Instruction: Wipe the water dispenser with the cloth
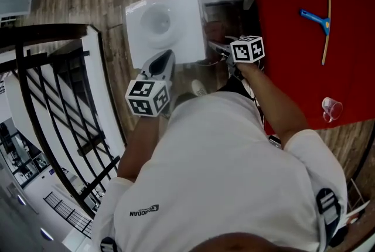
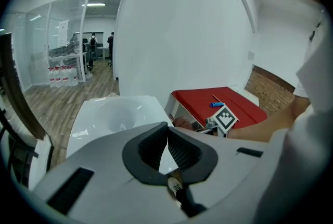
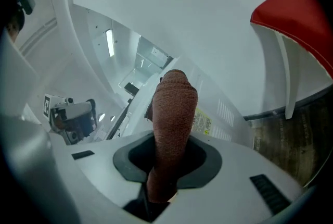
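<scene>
On my right gripper [image 3: 171,138] the fingers clamp the cloth [image 3: 175,106] beside the water dispenser [image 1: 167,25]; on my left gripper [image 2: 167,132] they're closed, empty.

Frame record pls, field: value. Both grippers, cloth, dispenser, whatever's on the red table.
water dispenser: white, no bottle on top
cloth: brown, rolled, pointing at dispenser side panel; contact unclear
right gripper: shut on cloth
left gripper: shut, empty, at edge of dispenser top
red table: squeegee, clear cup
</scene>
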The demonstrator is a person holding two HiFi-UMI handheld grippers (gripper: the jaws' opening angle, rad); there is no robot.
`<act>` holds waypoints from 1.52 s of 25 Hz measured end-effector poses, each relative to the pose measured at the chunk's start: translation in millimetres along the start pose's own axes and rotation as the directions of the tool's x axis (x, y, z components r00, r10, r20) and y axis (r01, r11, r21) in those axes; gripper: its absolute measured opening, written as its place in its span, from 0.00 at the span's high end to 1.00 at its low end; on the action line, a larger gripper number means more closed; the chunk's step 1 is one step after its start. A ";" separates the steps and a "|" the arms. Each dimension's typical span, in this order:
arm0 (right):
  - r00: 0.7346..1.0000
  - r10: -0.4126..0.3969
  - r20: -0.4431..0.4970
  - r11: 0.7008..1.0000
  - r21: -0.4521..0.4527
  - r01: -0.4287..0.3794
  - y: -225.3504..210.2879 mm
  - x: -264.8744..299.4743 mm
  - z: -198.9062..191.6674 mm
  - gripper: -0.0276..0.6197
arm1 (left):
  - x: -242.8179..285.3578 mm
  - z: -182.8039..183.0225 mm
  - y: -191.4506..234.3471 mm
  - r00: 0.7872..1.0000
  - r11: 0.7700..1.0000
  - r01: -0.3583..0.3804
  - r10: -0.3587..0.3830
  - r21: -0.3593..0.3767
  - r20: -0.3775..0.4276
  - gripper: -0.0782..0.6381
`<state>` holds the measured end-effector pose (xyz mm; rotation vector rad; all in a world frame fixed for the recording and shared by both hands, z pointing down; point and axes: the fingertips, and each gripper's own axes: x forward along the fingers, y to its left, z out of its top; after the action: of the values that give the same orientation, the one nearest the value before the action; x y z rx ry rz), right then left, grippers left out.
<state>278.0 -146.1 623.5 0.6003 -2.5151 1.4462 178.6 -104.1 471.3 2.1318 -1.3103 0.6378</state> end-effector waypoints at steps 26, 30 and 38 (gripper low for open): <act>0.946 -0.193 -0.259 0.942 0.222 0.253 -177.8 88.0 -97.7 0.82 | 20.5 -12.5 -2.6 0.990 0.994 -0.107 0.105 -0.015 -0.090 0.89; 0.937 -0.213 -0.278 0.930 0.237 0.282 -190.3 94.3 -102.6 0.82 | 22.9 -10.7 -0.4 0.990 0.993 -0.112 0.109 -0.028 -0.091 0.89; 0.916 -0.258 -0.308 0.913 0.233 0.335 -204.5 99.6 -108.1 0.82 | 28.4 -12.1 6.1 0.988 0.992 -0.122 0.117 -0.045 -0.099 0.89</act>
<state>270.8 -169.8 874.2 0.7389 -1.9262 1.6478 183.4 -116.5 499.8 1.9683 -1.3944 0.7394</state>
